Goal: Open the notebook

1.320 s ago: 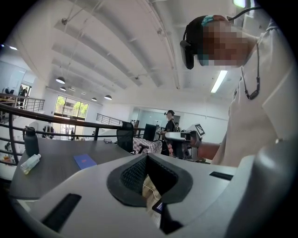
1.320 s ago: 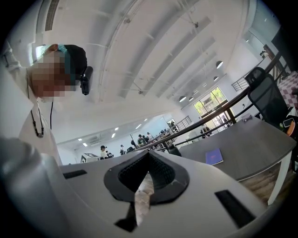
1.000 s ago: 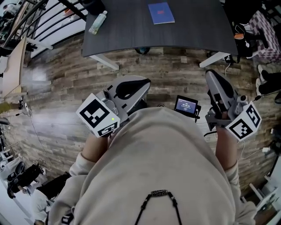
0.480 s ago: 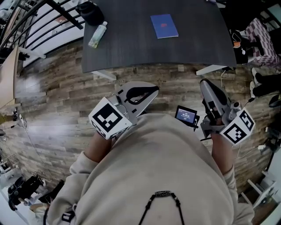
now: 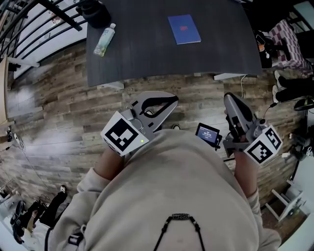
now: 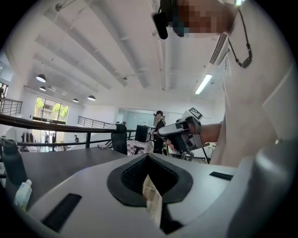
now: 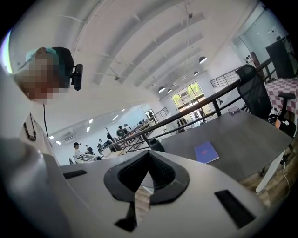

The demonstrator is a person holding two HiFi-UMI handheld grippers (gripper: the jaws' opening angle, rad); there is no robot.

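A closed blue notebook (image 5: 184,28) lies flat on the dark table (image 5: 147,54), toward its far right; it also shows in the right gripper view (image 7: 206,152). My left gripper (image 5: 170,101) hovers over the wood floor, short of the table's near edge, its jaws together and nothing in them. My right gripper (image 5: 229,99) is held level with it on the right, also shut and empty, pointing toward the table. In their own views both the left gripper (image 6: 148,155) and the right gripper (image 7: 148,153) show closed tips.
A clear bottle with a green label (image 5: 104,39) lies at the table's left, near a black round object (image 5: 93,12). A small screen (image 5: 208,133) hangs in front of my body. A railing runs at far left, chairs and bags at far right (image 5: 289,34).
The table and notebook have slid nearer in the head view as I moved forward. Both grippers advanced toward the table's near edge, still shut.
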